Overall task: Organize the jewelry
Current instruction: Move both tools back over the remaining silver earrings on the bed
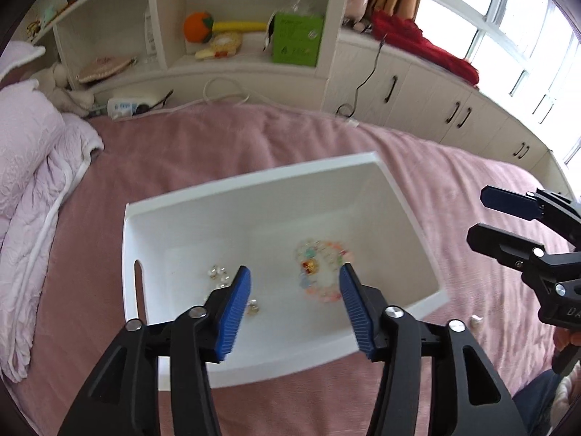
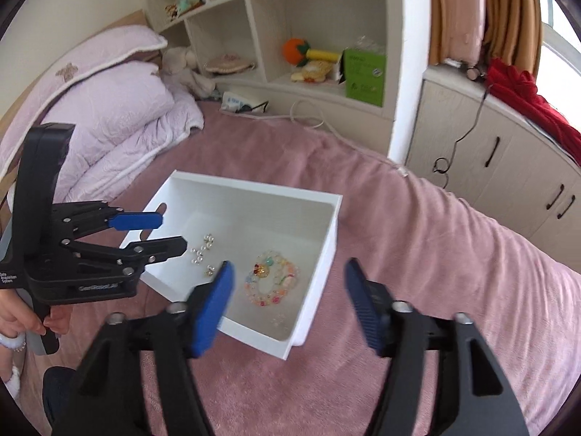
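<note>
Spread blue fingers of the left gripper are held over the near rim of a white bin on the pink bed. Inside, a beaded bracelet lies at 1 o'clock, small earrings at 11. At 3 o'clock the right gripper is seen, likewise spread. Shelves stand beyond.

Open-topped white bin on pink bedspread; access from above.

Bin walls fence all four sides. On its floor, beaded bracelets right of centre and small earrings left; bare floor far side. Left gripper, jaws apart, overhangs left rim. Right gripper spread over near-right corner. Bedspread right of bin free; folded quilt far left.
</note>
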The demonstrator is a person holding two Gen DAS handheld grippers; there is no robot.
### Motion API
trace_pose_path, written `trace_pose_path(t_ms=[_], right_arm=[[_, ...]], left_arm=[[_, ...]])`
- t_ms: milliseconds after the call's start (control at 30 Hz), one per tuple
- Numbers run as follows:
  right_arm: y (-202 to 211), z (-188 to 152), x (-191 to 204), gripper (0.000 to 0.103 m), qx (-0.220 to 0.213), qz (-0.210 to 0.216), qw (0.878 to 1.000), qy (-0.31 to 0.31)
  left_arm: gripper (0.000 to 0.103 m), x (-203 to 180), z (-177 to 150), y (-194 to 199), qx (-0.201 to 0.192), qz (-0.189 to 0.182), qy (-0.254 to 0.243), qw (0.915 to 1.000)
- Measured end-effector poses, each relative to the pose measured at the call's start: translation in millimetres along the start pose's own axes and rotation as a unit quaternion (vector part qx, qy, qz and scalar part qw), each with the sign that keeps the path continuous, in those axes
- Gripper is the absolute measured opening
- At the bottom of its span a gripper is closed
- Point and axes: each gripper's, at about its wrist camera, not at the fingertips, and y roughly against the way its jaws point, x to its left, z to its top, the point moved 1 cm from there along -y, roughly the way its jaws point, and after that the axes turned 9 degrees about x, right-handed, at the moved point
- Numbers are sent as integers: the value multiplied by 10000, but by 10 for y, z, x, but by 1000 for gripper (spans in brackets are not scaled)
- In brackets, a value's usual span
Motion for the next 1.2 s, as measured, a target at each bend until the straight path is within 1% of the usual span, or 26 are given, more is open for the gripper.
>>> trace_pose_path(t_ms=[33, 100, 167, 267, 333, 400, 467, 567, 633, 767, 900, 967, 1067, 1200], right_arm=[[83, -30, -42, 80, -74, -77, 9999, -43], [250, -105, -124, 82, -190, -194, 9996, -55], [376, -166, -193, 86, -241, -267, 9993, -64], [538, -273, -292, 89, -295, -441, 9986, -44], [619, -351, -338, 92, -302, -534, 9981, -14], [670, -463, -391, 96, -291, -646, 9975, 8], [670, -579, -447, 96, -223, -769, 9968, 41], [595, -753, -522, 96, -9, -862, 9962, 91], [527, -896, -600, 96, 163, -916, 9956, 40], [406, -1169, -767, 96, 375, -861, 9953, -221], [265, -1384, -925, 96, 566, -809, 9939, -492], [197, -1464, -973, 96, 652, -765, 9931, -602], [88, -1553, -1019, 96, 736, -622, 9924, -769], [-52, -1618, -1006, 96, 810, -639, 9921, -710]], left_arm=[[68, -66, -8, 66, -67, -36, -53, 10000], [79, -222, -39, 190, -186, -97, -180, 9996], [80, -394, -86, 293, -296, -175, -344, 9988], [82, -662, -170, 432, -405, -261, -635, 9968], [93, -816, -238, 507, -478, -267, -815, 9952], [93, -1000, -345, 550, -437, -284, -1073, 9929], [93, -1168, -467, 548, -327, -286, -1337, 9901], [93, -1406, -673, 525, -266, -325, -1769, 9833], [93, -1552, -809, 482, -153, -431, -1972, 9793], [93, -1787, -1031, 306, 94, -600, -2155, 9746], [93, -1987, -1191, 77, 309, -613, -2296, 9709], [93, -2069, -1238, -53, 420, -683, -2270, 9706], [93, -2179, -1312, -253, 586, -896, -2115, 9715], [93, -2348, -1396, -481, 775, -1025, -2030, 9707]])
